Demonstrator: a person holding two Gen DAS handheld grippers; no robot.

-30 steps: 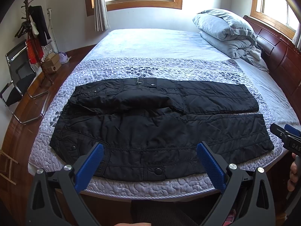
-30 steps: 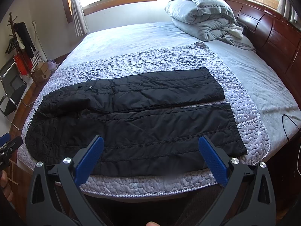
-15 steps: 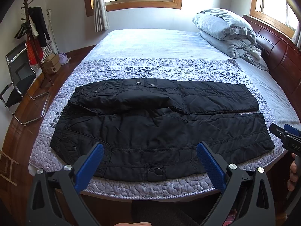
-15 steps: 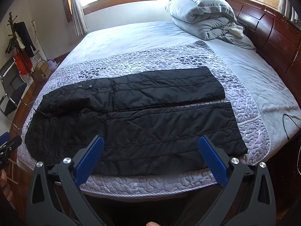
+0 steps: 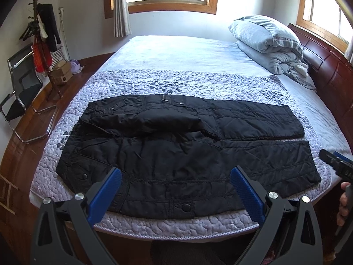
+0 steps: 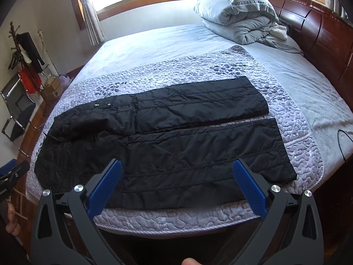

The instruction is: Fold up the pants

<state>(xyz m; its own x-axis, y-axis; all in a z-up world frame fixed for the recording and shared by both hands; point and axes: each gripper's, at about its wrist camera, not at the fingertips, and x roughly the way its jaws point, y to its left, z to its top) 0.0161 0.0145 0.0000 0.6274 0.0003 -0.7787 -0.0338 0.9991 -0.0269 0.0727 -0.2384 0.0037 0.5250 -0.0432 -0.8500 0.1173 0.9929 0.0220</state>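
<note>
The black pants are laid flat across the quilted bedspread, waist toward the coat rack, legs side by side toward the headboard. The left gripper is held spread wide, empty, above the near waistband. The right gripper is likewise held released over the near leg.

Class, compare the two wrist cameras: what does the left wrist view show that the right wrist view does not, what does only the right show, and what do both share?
Only the left wrist view: the snap button on the near edge of the pants, and the right gripper at its right edge. Only the right wrist view: a black cable on the bed and the left gripper at its left edge. Both: black pants spread flat on the quilted cover, folded duvet, coat rack, open grippers.
</note>
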